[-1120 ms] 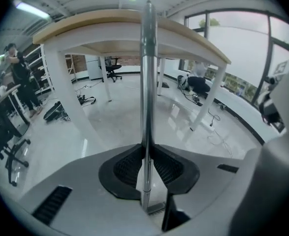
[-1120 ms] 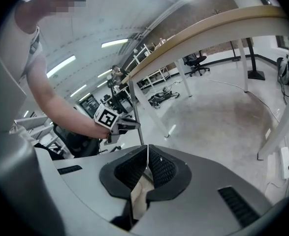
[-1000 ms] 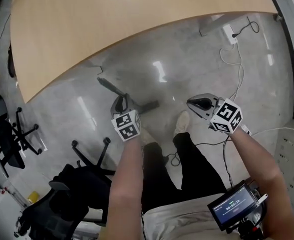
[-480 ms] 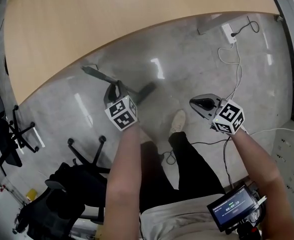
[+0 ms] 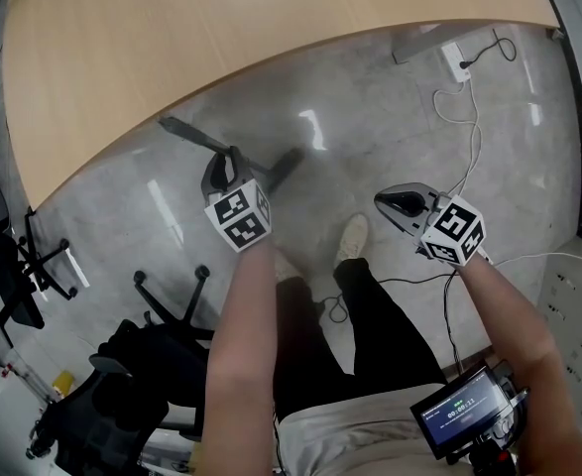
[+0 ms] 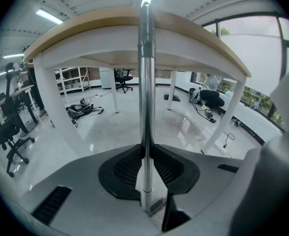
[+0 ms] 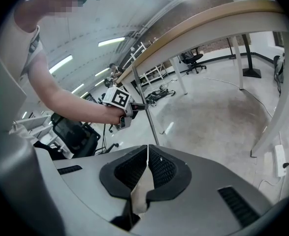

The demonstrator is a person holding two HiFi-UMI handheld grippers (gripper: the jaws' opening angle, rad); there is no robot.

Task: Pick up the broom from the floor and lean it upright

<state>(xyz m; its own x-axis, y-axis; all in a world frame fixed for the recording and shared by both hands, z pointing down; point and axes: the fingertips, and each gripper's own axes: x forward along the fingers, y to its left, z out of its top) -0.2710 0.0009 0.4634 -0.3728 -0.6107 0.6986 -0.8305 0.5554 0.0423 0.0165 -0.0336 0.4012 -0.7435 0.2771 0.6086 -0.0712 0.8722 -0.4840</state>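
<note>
The broom's metal handle (image 6: pixel 145 82) stands upright between the pads of my left gripper (image 6: pixel 145 173), which is shut on it. Its top reaches the edge of the wooden table (image 6: pixel 183 31). From above, the broom (image 5: pixel 186 133) shows as a dark grey bar that passes through the left gripper (image 5: pixel 231 159) next to the table's curved edge. In the right gripper view the handle (image 7: pixel 151 127) runs from the left gripper (image 7: pixel 120 109) down to the floor. My right gripper (image 5: pixel 382 203) hangs apart to the right, shut with nothing between its jaws (image 7: pixel 146 168).
The big wooden table (image 5: pixel 221 28) fills the top of the head view. Black office chairs (image 5: pixel 122 385) stand at the lower left. White cables and a power strip (image 5: pixel 456 62) lie at the upper right. The person's shoe (image 5: pixel 353 238) stands between the grippers. A white table leg (image 7: pixel 277 107) is on the right.
My left gripper has carried the broom up and left in the head view, closer to the table's edge, and the handle has swung. The right gripper has hardly moved.
</note>
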